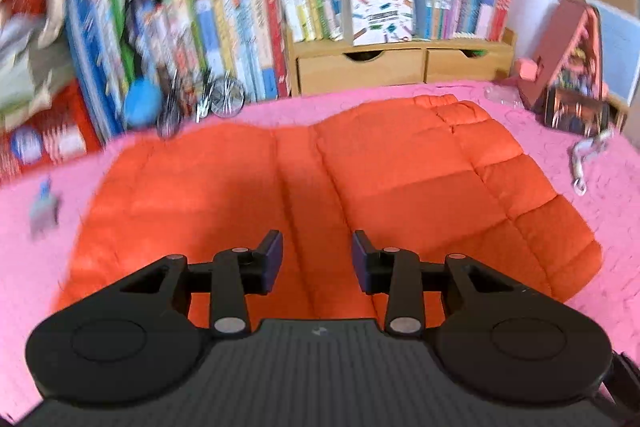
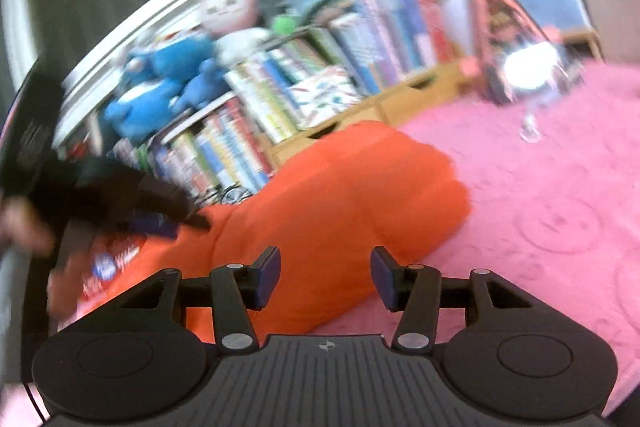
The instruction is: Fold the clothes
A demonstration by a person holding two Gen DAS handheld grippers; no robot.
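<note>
An orange quilted jacket (image 1: 360,179) lies spread flat on a pink mat (image 1: 592,227), its puffy panels running away from me. My left gripper (image 1: 317,259) hovers over the jacket's near edge, open, with only fabric showing below the gap between its fingers. In the right wrist view the jacket (image 2: 340,195) bulges up at the left, and my right gripper (image 2: 325,275) hangs open over its near right edge with nothing between the pads. At the far left of that view a blurred dark gripper (image 2: 152,219) in a hand (image 2: 24,227) sits above the jacket.
A packed bookshelf (image 1: 240,27) and a wooden drawer unit (image 1: 400,67) line the mat's far side. Blue plush toys (image 2: 160,87) sit on top. A pink toy house (image 1: 568,67), a metal clip (image 1: 580,163) and a small grey toy (image 1: 44,207) lie near the mat's edges.
</note>
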